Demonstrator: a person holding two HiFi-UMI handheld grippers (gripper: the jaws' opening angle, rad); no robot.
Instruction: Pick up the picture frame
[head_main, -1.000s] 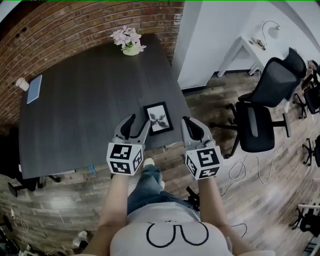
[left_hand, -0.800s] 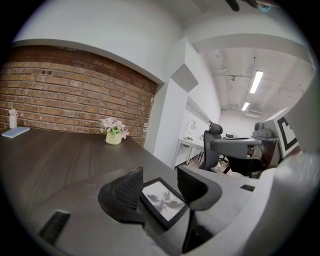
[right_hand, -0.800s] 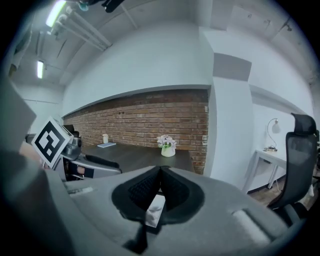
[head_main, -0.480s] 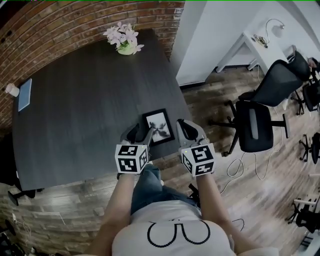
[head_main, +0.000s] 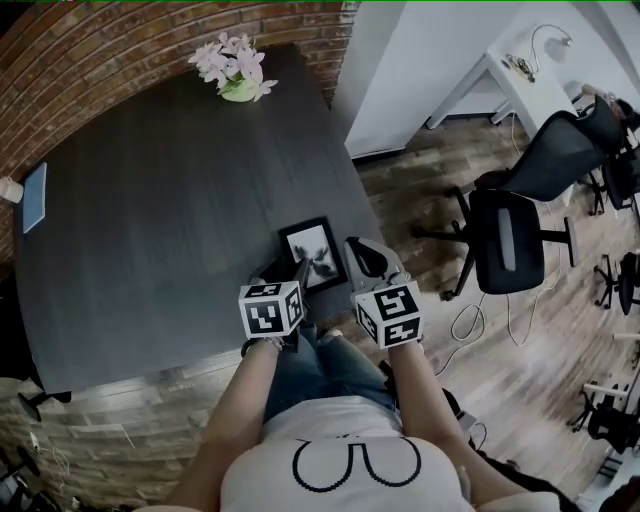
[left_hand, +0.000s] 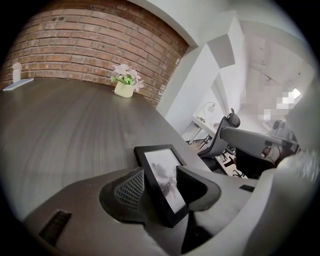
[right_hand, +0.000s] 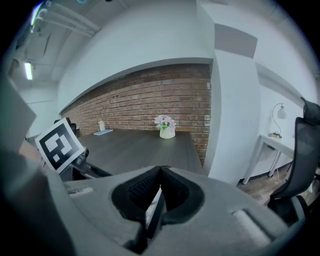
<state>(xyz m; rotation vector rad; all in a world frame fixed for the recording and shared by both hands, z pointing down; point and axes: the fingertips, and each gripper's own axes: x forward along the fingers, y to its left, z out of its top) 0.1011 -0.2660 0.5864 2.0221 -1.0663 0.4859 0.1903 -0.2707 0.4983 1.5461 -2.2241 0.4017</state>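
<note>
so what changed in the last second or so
Both grippers came down to the picture frame. The left gripper now straddles its left edge, jaws just starting to close, not yet pressing. The right gripper, shut, sits beside its right edge. The frame has not moved on the table.

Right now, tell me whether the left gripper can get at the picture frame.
Probably yes: the left gripper, open, jaws just closing slightly, straddles an edge of the picture frame; nothing blocks it.

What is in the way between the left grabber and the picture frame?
Nothing visible. The picture frame lies on the table, and its edge already sits between the open jaws of the left gripper, which have just been closing a little.
</note>
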